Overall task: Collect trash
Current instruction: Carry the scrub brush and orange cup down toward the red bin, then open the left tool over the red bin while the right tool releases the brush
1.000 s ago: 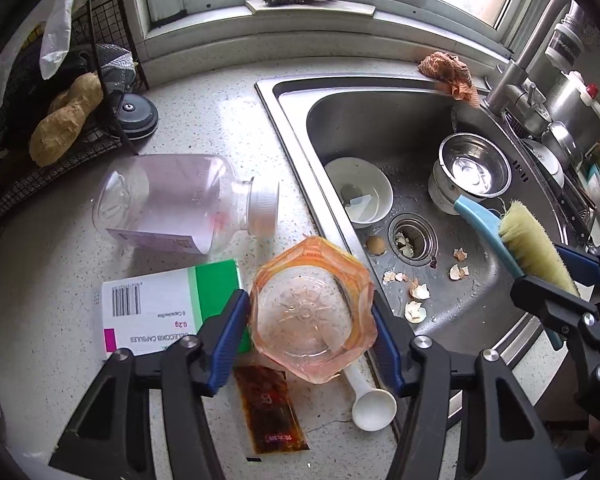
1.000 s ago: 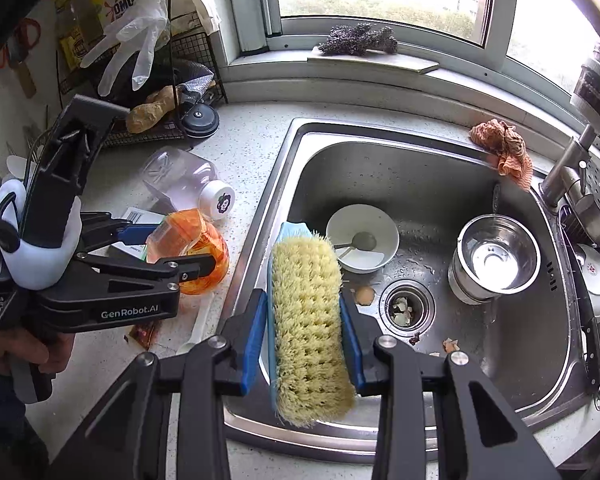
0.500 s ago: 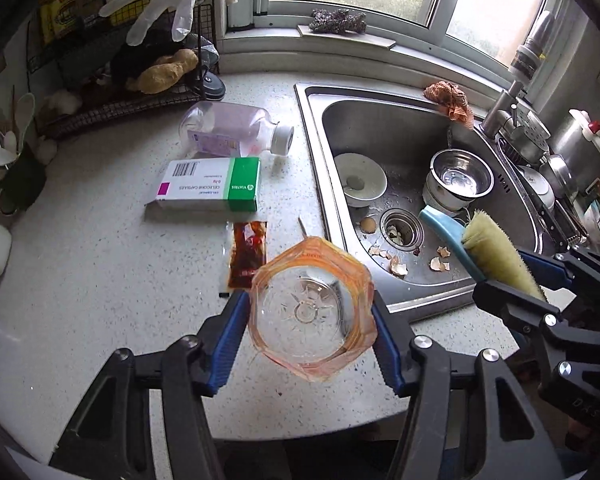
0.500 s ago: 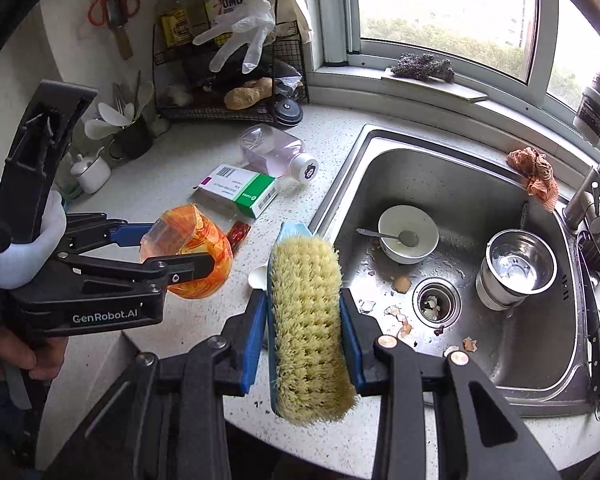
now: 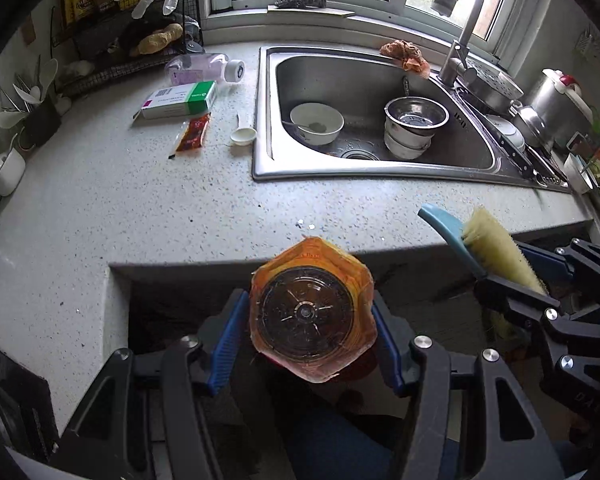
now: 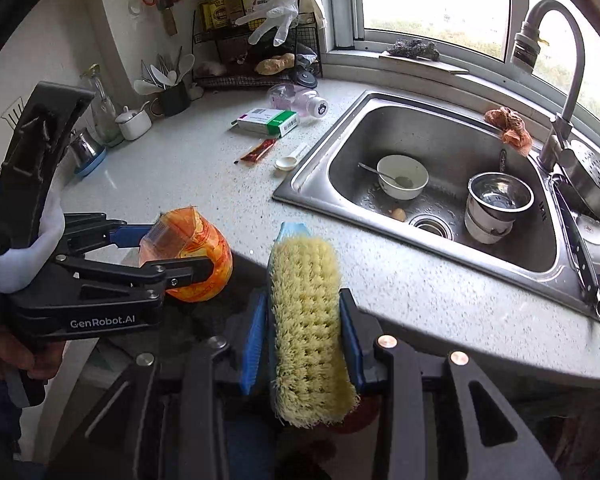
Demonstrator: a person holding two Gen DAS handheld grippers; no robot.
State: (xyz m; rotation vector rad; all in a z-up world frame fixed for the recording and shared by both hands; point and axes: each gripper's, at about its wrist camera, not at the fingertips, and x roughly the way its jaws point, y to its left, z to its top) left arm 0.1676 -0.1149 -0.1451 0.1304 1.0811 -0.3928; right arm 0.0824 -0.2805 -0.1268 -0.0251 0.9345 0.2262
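My left gripper (image 5: 312,336) is shut on an orange plastic cup (image 5: 312,312), held off the counter's front edge over a dark space below; it also shows in the right wrist view (image 6: 192,256). My right gripper (image 6: 306,332) is shut on a yellow-bristled scrub brush (image 6: 306,320) with a blue handle, also in front of the counter edge; the brush shows in the left wrist view (image 5: 496,248). On the counter lie a green-and-white box (image 5: 180,100), a clear bottle (image 5: 204,70) on its side, a red sauce packet (image 5: 192,136) and a white scoop (image 5: 242,134).
The steel sink (image 5: 380,168) holds a white bowl (image 5: 316,122) with a spoon and a steel bowl (image 5: 416,114) stacked on white bowls. An orange rag (image 5: 406,54) lies on the rim beside the faucet (image 5: 464,24). A wire rack (image 5: 132,40) stands at the back left.
Both grippers pulled back from the counter, past its front edge, still holding cup and brush. The counter and sink now look farther away.
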